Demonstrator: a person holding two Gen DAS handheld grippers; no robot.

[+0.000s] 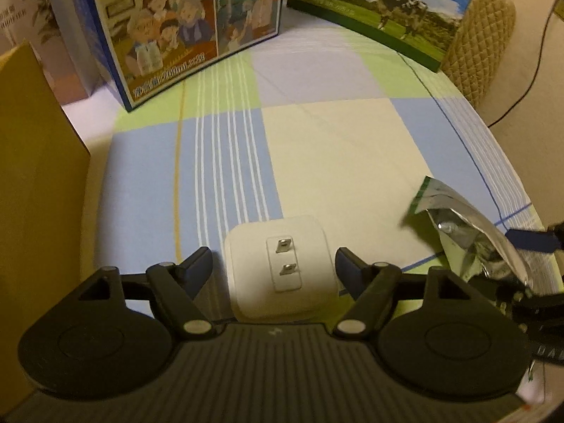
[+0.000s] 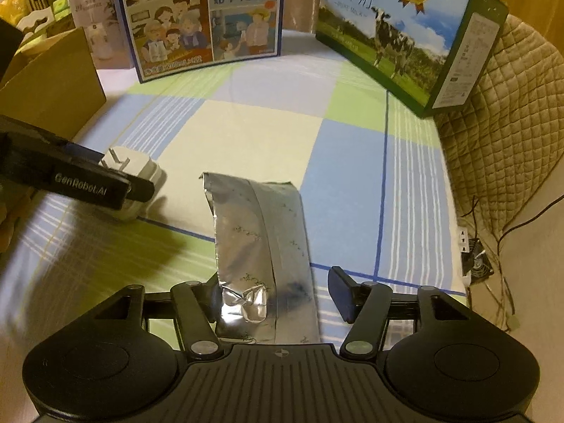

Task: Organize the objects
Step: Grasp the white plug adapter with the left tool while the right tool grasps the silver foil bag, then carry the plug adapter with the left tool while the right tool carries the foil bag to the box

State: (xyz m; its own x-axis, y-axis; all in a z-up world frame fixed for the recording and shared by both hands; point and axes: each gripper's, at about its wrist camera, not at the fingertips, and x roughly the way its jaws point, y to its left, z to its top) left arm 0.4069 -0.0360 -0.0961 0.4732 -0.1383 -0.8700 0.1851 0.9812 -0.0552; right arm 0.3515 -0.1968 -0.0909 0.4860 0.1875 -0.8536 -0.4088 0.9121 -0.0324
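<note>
Left gripper (image 1: 274,264): jaws apart, straddling a white charger (image 1: 280,269) that lies prongs-up on the checked cloth (image 1: 335,141); neither pad presses it. Right gripper (image 2: 278,294): jaws apart around a silver foil packet (image 2: 261,232); its right pad stands clear, contact on the left cannot be told. Left of the left gripper stands a brown cardboard box (image 1: 31,176). Beyond both, at the cloth's far edge, a blue milk carton (image 2: 201,21) and a green milk carton (image 2: 405,38) stand upright.
</note>
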